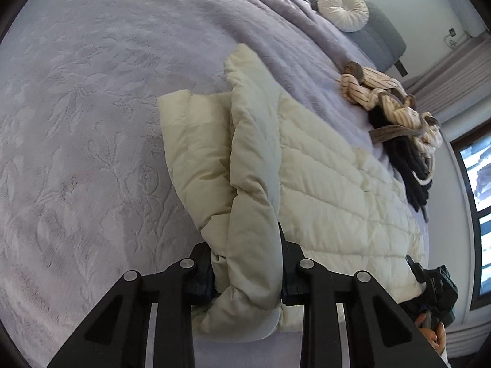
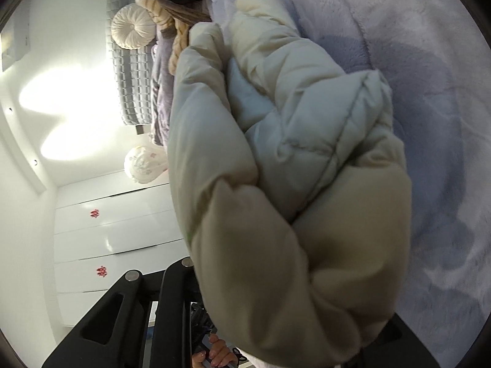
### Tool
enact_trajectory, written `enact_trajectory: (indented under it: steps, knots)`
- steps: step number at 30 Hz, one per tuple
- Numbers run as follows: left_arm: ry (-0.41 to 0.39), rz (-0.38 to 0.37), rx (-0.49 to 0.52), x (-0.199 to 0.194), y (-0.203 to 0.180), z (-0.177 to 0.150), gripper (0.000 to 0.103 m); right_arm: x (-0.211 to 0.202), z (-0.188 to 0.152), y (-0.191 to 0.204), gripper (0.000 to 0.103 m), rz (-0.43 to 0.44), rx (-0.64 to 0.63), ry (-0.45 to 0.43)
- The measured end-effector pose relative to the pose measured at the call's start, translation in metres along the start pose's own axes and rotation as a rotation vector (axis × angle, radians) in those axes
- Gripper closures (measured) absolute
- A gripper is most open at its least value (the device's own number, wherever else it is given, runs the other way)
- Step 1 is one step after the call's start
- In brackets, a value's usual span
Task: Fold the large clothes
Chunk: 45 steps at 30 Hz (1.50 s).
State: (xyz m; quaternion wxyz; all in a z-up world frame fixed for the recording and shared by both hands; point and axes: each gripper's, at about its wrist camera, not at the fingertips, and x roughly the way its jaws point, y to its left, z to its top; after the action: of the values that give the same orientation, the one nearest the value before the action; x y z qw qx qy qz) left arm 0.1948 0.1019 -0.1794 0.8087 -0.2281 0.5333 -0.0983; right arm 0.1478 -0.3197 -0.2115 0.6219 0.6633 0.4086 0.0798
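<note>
A cream quilted puffer jacket [image 1: 322, 184] lies partly folded on a lilac bedspread [image 1: 92, 122]. My left gripper [image 1: 247, 276] is shut on a thick fold of the jacket at its near edge. In the right wrist view the jacket [image 2: 291, 168] bulges over the camera and hides the right gripper's fingertips; the bundle hangs from it above the bedspread [image 2: 429, 92]. The right gripper also shows in the left wrist view [image 1: 435, 285] at the jacket's right edge.
A pile of striped and dark clothes [image 1: 399, 113] lies beyond the jacket. A round white cushion [image 1: 342, 7] rests by the grey headboard [image 1: 377, 24]. White wardrobe doors [image 2: 107, 230] stand left in the right wrist view. A window [image 1: 478, 184] is at right.
</note>
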Motion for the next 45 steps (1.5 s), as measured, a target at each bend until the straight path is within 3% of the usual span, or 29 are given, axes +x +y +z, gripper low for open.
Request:
enact_trajectory:
  steps: [8,16,21,25,28,30,33,37,40,43,45]
  knots:
    - [0.051,-0.016,0.055,-0.038,0.001,-0.036,0.072,-0.025,-0.026,-0.006,0.077,0.014,0.003,0.011]
    - [0.129,-0.046,0.028,-0.075,0.024,-0.086,0.072,-0.051,-0.062,-0.022,0.077,-0.01,0.043,0.016]
    - [0.181,-0.008,0.055,-0.081,0.036,-0.116,0.072,-0.055,-0.071,-0.029,0.077,-0.034,0.056,0.017]
    - [0.233,0.04,0.086,-0.076,0.041,-0.131,0.069,-0.049,-0.069,-0.042,0.077,-0.105,0.112,0.026]
    - [0.247,0.087,0.097,-0.075,0.039,-0.134,0.055,-0.044,-0.065,-0.043,0.072,-0.157,0.118,0.023]
    - [0.248,0.114,0.093,-0.075,0.037,-0.133,0.055,-0.041,-0.061,-0.04,0.07,-0.182,0.12,0.018]
    - [0.252,0.161,0.068,-0.081,0.039,-0.134,0.039,-0.036,-0.057,-0.034,0.058,-0.236,0.128,0.035]
    - [0.242,0.183,0.052,-0.093,0.04,-0.135,0.039,-0.032,-0.047,-0.018,0.04,-0.306,0.118,0.052]
    - [0.239,0.207,0.069,-0.098,0.039,-0.133,0.039,-0.034,-0.046,-0.005,0.037,-0.341,0.098,0.063]
    - [0.228,0.234,0.118,-0.105,0.032,-0.132,0.039,-0.032,-0.045,0.009,0.026,-0.366,0.077,0.083]
    - [0.226,0.236,0.139,-0.11,0.03,-0.128,0.039,-0.035,-0.049,0.014,0.024,-0.392,0.058,0.101]
